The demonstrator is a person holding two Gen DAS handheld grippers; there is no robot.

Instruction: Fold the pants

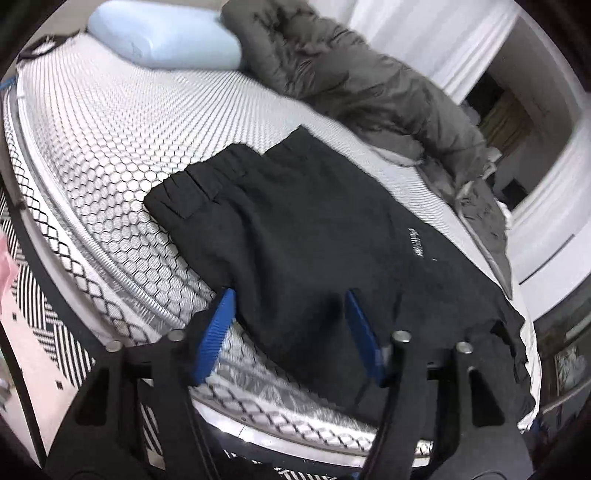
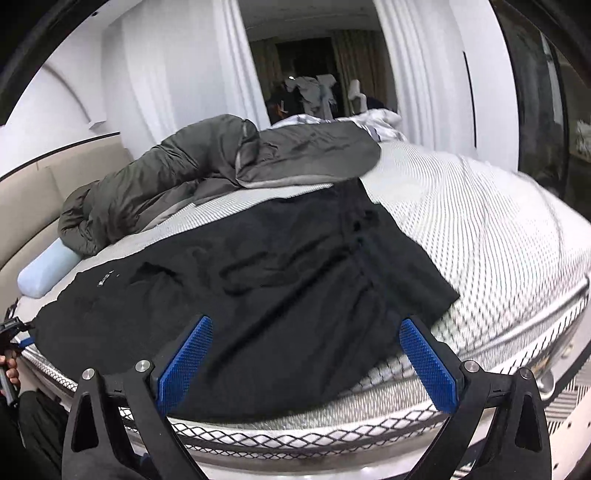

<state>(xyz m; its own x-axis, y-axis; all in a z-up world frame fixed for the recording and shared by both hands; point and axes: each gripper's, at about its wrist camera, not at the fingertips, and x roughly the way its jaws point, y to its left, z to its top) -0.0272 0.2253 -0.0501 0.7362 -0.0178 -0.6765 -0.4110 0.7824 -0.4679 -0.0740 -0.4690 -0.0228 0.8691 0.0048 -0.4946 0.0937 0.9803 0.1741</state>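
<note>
Black pants [image 1: 295,229], creased, flat on mattress [image 1: 110,147]

pants [image 2: 258,280]: showing black, with a small white print
mattress [image 1: 110,129]: showing white, with a dark honeycomb mesh pattern
pillow [image 1: 162,35]: showing pale blue
sleeping bag [image 2: 177,166]: showing olive-grey
gripper pads [image 2: 184,365]: showing blue

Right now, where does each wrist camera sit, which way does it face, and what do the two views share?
Left wrist: on the left gripper, looking down over the mattress edge at the black pants, toward the blue pillow; only its own blue-padded fingers show, jaws apart.
Right wrist: on the right gripper, facing across the pants toward the white curtains; own fingers show, jaws wide, and a hand at the left edge.
Shared: pants, pillow, grey quilt, mattress.
</note>
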